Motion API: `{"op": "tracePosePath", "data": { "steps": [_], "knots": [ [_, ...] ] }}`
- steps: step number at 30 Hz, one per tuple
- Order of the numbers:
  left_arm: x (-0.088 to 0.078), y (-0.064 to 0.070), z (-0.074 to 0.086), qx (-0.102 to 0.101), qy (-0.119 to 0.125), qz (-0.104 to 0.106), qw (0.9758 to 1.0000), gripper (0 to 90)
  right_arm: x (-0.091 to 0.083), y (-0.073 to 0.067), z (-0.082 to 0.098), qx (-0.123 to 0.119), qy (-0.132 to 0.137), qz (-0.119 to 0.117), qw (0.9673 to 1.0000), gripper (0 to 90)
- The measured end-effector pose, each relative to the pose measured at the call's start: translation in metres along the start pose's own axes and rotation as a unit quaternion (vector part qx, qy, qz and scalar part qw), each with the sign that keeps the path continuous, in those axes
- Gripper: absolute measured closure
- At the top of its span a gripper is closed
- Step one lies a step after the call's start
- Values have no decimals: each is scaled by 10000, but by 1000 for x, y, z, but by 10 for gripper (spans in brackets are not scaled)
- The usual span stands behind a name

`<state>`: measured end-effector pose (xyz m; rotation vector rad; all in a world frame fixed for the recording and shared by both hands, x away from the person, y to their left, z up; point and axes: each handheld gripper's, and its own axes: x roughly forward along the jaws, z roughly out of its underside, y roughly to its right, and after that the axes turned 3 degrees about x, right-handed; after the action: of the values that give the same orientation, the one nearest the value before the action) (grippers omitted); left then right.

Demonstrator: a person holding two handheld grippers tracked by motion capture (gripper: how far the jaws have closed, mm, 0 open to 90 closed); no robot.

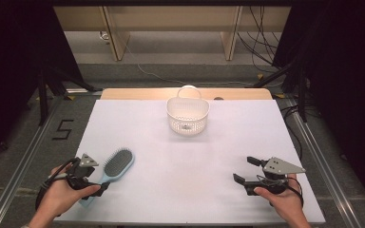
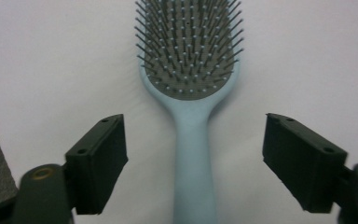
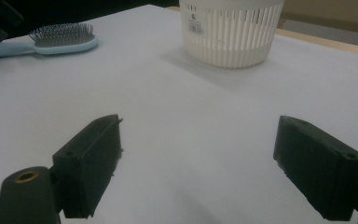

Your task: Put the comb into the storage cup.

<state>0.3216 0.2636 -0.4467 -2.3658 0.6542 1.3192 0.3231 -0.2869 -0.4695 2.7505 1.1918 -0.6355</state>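
Down at the near edge of the white table (image 1: 190,190), the left gripper (image 2: 193,158) sat released, its jaws spread wide on either side of the pale blue hairbrush's (image 2: 191,140) handle, neither pad touching it. That brush lay flat on the tabletop, bristles up, handle toward the person's left hand (image 1: 59,194) and head angled away toward the table's middle; from above, the left gripper (image 1: 92,183) hovered right over the handle end at the table's near-left corner. Over on the near-right side, the right gripper (image 1: 249,171) was released too, jaws well apart with nothing between them but bare table, held in the right hand (image 1: 283,199), well apart from the brush. Farther back, near the table's far edge and about centre, stood a white slatted basket (image 1: 187,116) with its handle raised, upright and well clear of both grippers. From the right gripper view, the basket (image 3: 233,32) rose straight ahead, with the hairbrush (image 3: 51,39) off to the upper left.
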Motion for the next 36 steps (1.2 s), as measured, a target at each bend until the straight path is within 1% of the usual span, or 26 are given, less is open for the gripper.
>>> {"op": "tracePosePath", "data": {
  "steps": [2, 5, 7, 10, 12, 16, 18, 21, 25, 26, 27, 29, 35, 36],
  "knots": [
    [1, 0, -3, -95, -49, 36, 9999, 193, 0, 0, 0, 5, 0, 0, 10000, 158],
    [4, -1, -7, -61, -236, 57, 9997, 186, 0, 0, 0, 12, 2, 2, 10000, 158],
    [7, -1, -10, -21, -348, 33, 9994, 184, 0, 0, 0, 10, -3, -2, 10000, 158],
    [11, -1, -14, -57, -430, 93, 9990, 227, 0, 0, 0, 7, -3, -8, 10000, 158],
    [13, -2, -15, -40, -568, 122, 9983, 233, 0, 0, 0, 19, -8, -10, 10000, 158],
    [17, -4, -15, -13, -767, 128, 9970, 258, 0, 0, 0, 7, 1, -7, 10000, 158],
    [19, -4, -15, -5, -858, 180, 9962, 263, 0, 0, 0, 5, -5, -9, 10000, 158],
    [21, -5, -15, -61, -930, 279, 9953, 290, 0, 0, 0, -7, -12, -11, 10000, 158],
    [24, -6, -16, -69, -1068, 278, 9939, 302, 1, 0, 0, 2, -7, -12, 10000, 158],
    [24, -7, -16, -45, -1110, 288, 9934, 306, 1, 0, 0, -3, -11, -13, 10000, 158],
    [25, -8, -16, -75, -1120, 319, 9932, 309, 1, 0, 0, -4, -12, -11, 10000, 158],
    [27, -9, -17, -53, -1181, 355, 9924, 326, 1, 0, 0, -13, -20, -15, 10000, 158],
    [30, -10, -20, -82, -1308, 416, 9905, 350, 1, 0, 0, -4, -11, -12, 10000, 158],
    [30, -10, -20, -54, -1346, 432, 9899, 351, 1, 0, 0, -5, -12, -11, 10000, 158]
  ]
}}
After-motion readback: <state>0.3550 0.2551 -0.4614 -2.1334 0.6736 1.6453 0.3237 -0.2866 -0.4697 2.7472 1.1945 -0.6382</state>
